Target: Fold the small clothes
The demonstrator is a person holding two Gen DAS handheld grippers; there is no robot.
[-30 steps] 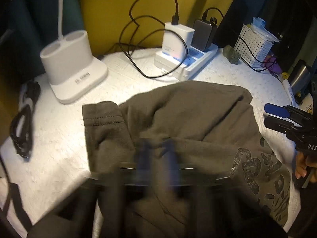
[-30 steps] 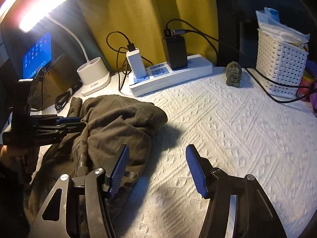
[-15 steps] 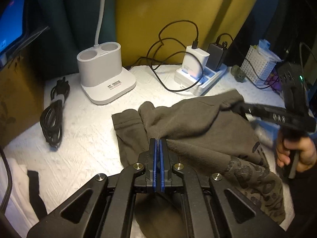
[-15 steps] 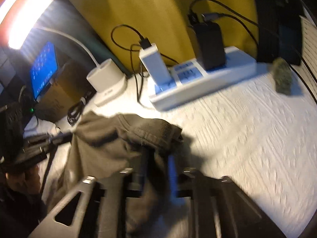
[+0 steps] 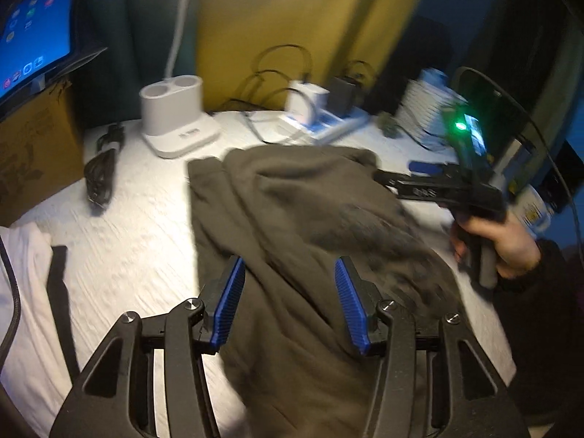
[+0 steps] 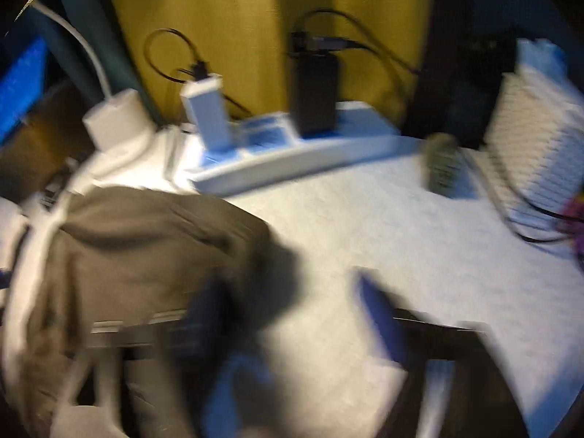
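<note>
Left tool (image 5: 288,304) just spread, releasing the garment (image 5: 292,226); right tool (image 6: 292,328) also just opened, nothing pinched. Garment lies bunched mid-table (image 5: 138,226), near the power strip (image 6: 292,153). Fold likely dropped; regrasp next.

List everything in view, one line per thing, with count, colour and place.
Crumpled fabric garment: one, olive-brown, centre of table.
Textured table cover: one, white.
Two-cup lamp base: one, white, back left.
Power strip: one, white, back centre, white and black chargers plugged in.
Coiled cable: one, black, left.
Perforated basket: one, white, back right.
Tablet screen: one, blue, far left.
Left gripper: black, blue pads, open over garment.
Right gripper: open, beside garment.
</note>
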